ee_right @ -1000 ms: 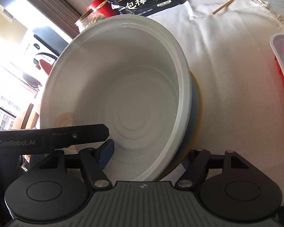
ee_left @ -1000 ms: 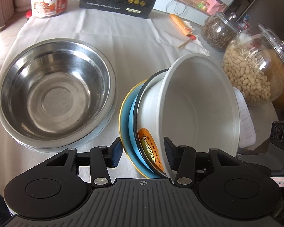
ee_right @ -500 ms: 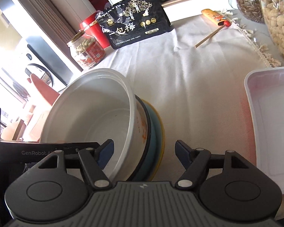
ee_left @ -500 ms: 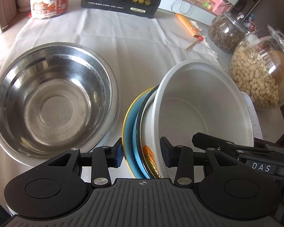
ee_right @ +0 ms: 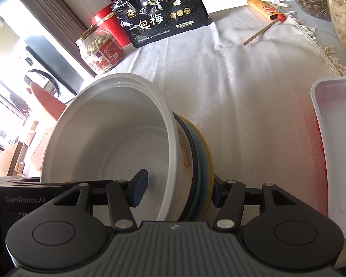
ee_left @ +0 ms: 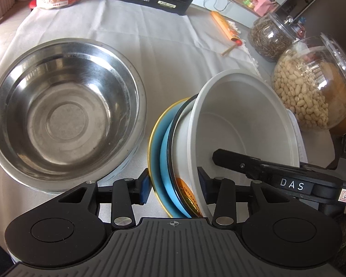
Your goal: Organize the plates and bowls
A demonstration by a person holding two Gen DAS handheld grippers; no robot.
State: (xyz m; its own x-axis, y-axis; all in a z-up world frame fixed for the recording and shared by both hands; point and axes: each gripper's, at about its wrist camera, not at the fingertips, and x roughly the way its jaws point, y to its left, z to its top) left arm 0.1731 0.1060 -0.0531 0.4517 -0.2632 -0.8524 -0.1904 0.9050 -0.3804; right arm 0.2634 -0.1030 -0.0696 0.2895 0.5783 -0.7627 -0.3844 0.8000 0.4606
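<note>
Since a second ago the tilted stack has pulled away from my right camera: the white bowl (ee_right: 108, 143) filled that view then, now it sits lower and smaller, with tablecloth (ee_right: 237, 97) and the white tray (ee_right: 334, 150) showing beyond it. My right gripper (ee_right: 180, 188) had nothing between its fingers then; now it straddles the stack and its jaws are closing, left pad inside the bowl, right pad behind the yellow-rimmed plate (ee_right: 210, 161). Can't confirm the pads are pressing yet.

Left gripper (ee_left: 174, 188) is at a medium opening around the same stack from the other side: one pad just outside the yellow-rimmed plate (ee_left: 155, 138), the other inside the white bowl (ee_left: 242, 124). It looks clamped on plate, blue dish (ee_left: 165, 149) and bowl together. In the left view the right gripper's finger pokes into the bowl.

Stack is on edge, near upright, just right of the steel bowl (ee_left: 64, 113), peanut jar (ee_left: 311, 92) close behind.

My read of the step: hand the stack over or steady it two-handed. To do it well:
- finish closing the right before easing the left
- grip low on the rims, catching all layers, or the bowl may slide out
- keep the tilt constant; thin plastic flexes
- steer clear of the steel bowl and the jar
</note>
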